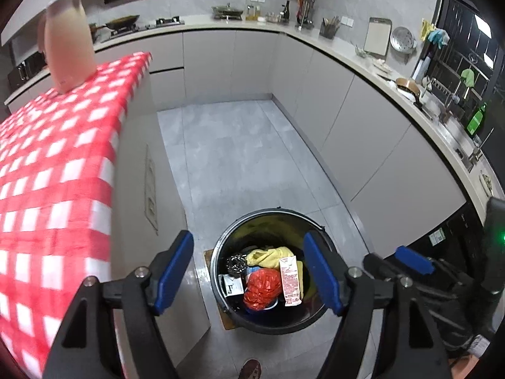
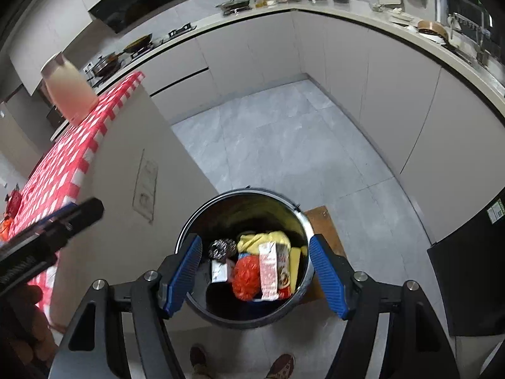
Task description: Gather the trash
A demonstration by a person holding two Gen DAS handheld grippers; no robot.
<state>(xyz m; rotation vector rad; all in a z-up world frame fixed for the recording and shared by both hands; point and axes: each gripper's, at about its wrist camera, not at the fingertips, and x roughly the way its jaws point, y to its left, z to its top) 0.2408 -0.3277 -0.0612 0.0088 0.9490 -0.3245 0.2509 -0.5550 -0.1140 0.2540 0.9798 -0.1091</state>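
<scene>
Both grippers hang above a round black trash bin (image 1: 268, 271) that stands on the grey tiled floor (image 1: 246, 158), just beside the end of a kitchen island covered with a red-and-white checked tablecloth (image 1: 56, 164). The left gripper (image 1: 249, 271) has its blue-padded jaws spread wide with nothing between them, and in its view the bin's open mouth shows in the gap. The right gripper (image 2: 255, 271) is likewise wide open and empty, its jaws framing the bin from straight above. Inside the bin lies the collected trash: a crumpled red plastic bag (image 2: 247, 276) near the middle, a red-and-white printed carton (image 2: 269, 271) touching its right side, a yellow cloth (image 2: 263, 241) toward the far wall, a dark metallic scouring pad (image 2: 221, 248) at the far left, and a small white box (image 2: 220, 271) just below that pad. A brown board (image 2: 322, 221) lies on the floor under the bin's right side. On the tablecloth's far corner stands a pale pink jug (image 1: 68, 44), blurred. Grey cabinets (image 1: 363, 132) under a light countertop (image 1: 341, 50) wrap around the far and right sides of the room. The person's brown shoes (image 2: 282, 363) show at the near edge of the floor.
</scene>
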